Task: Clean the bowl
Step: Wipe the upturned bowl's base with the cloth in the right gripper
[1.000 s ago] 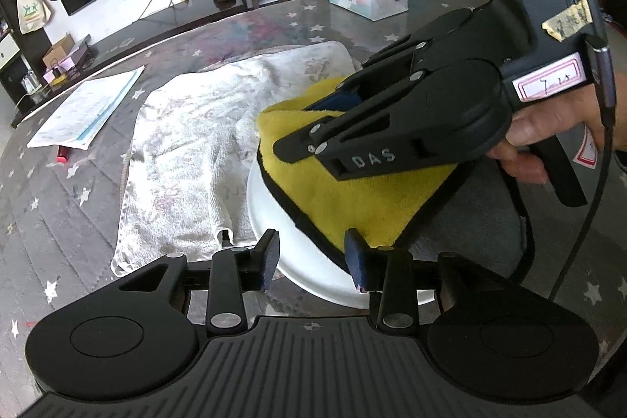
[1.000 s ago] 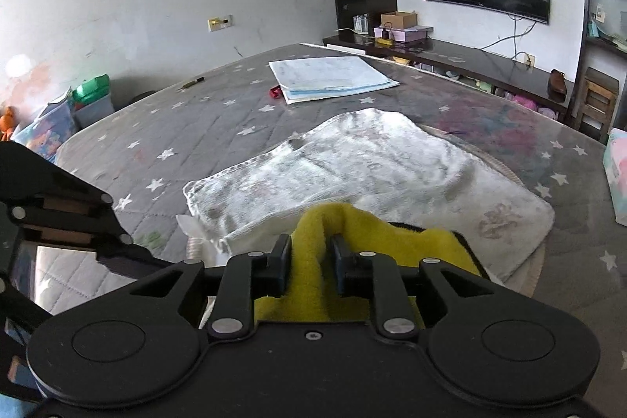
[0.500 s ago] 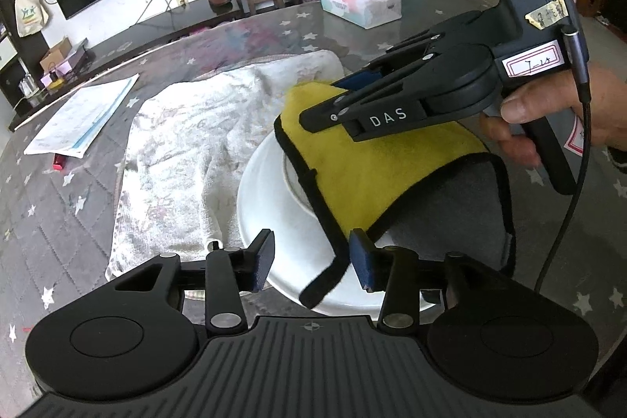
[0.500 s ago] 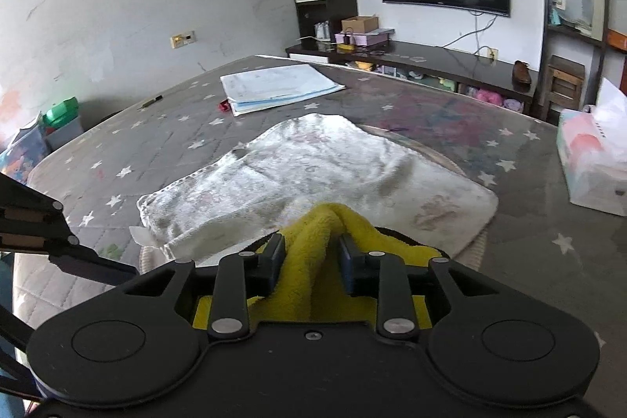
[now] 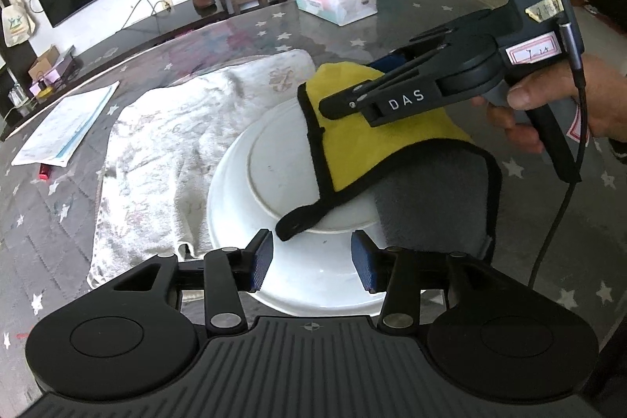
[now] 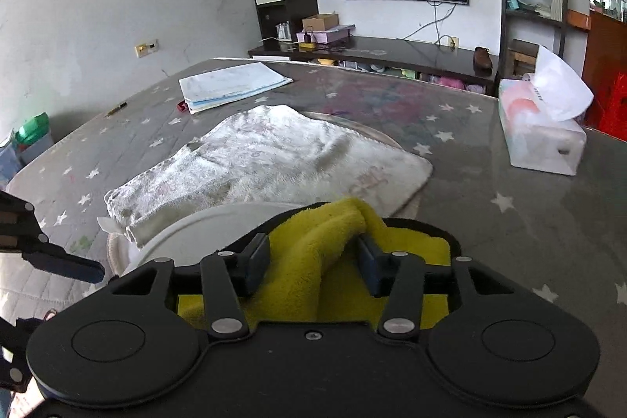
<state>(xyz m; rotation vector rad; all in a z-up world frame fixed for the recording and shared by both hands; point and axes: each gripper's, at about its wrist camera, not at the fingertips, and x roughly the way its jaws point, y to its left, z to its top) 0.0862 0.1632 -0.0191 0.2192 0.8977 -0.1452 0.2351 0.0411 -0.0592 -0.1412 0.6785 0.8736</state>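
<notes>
Beside the white bowl (image 5: 243,198), upturned with its smooth round base showing, lie a rumpled white towel (image 5: 164,143), papers (image 5: 66,128) and a tissue box (image 5: 337,0). Right gripper (image 6: 313,257) clamps a fluffy yellow cloth (image 5: 364,147) draped over the bowl; left gripper (image 5: 309,257) stands apart, empty, at the rim.

Star-print table (image 5: 392,14) — towel (image 5: 164,151), papers (image 5: 62,128), tissue box (image 5: 337,0).
</notes>
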